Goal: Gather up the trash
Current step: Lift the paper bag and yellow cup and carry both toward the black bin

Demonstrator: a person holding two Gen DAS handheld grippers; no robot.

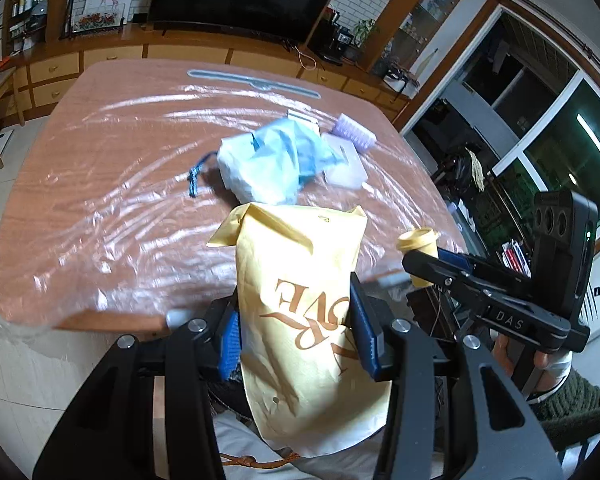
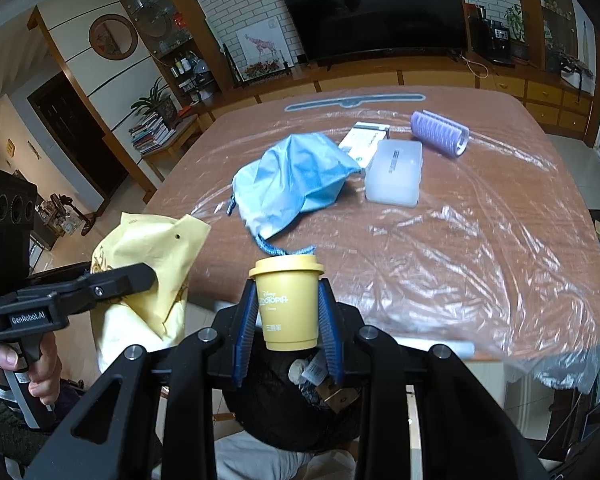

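We cannot see the lower end of the yellow paper bag (image 1: pixel 300 320): the left tool (image 1: pixel 296 328) covers its sides. From the right wrist, the black bin (image 2: pixel 284 408) at six o'clock is mostly masked by the right tool (image 2: pixel 288 320) and the yellow cup (image 2: pixel 286 304); its contents are too jumbled to name. The white box (image 2: pixel 364 138) is half hidden behind the blue cloth pouch (image 2: pixel 288 184).

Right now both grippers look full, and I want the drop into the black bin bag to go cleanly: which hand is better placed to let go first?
Right, probably. The right gripper holds the yellow cup upright directly above the open black bin bag. The left gripper holds the yellow paper bag off to the side.
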